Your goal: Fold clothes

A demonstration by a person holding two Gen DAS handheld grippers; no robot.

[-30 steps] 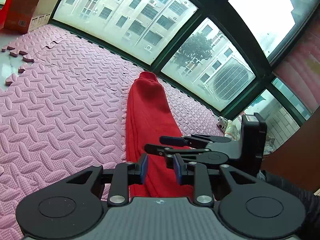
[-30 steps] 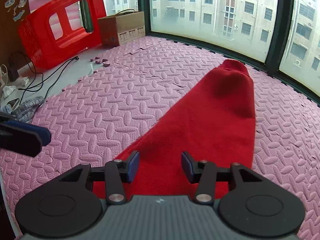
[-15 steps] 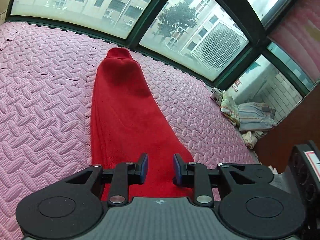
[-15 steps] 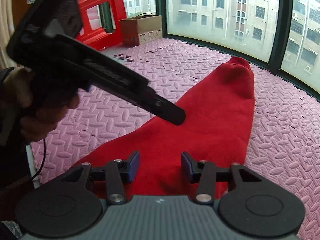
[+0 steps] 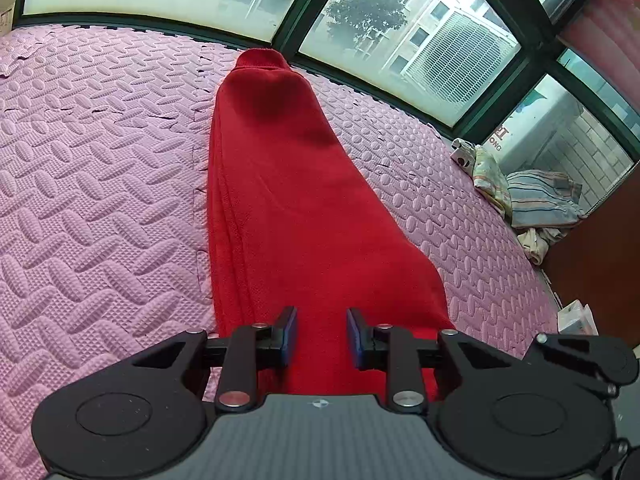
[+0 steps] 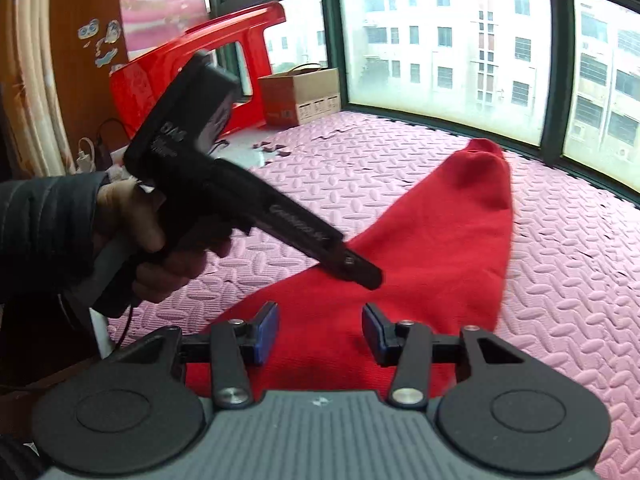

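A red knit garment (image 5: pixel 288 200) lies folded into a long narrow strip on the pink foam mat, its far end near the window; it also shows in the right wrist view (image 6: pixel 432 240). My left gripper (image 5: pixel 320 338) is open and empty, hovering over the garment's near end. My right gripper (image 6: pixel 320 330) is open and empty over the near end from the other side. The left gripper's body and the hand holding it (image 6: pixel 224 204) show in the right wrist view, its tip over the cloth.
Pink foam mat (image 5: pixel 100 200) covers the floor up to the window frame (image 5: pixel 292 20). A pile of striped clothes (image 5: pixel 532 200) lies at the right. A red plastic chair (image 6: pixel 192 60), a cardboard box (image 6: pixel 304 96) and cables (image 6: pixel 100 144) stand at the left.
The left gripper has swung right and now faces along the garment. It has moved into the right wrist view and risen. Both grippers stay open.
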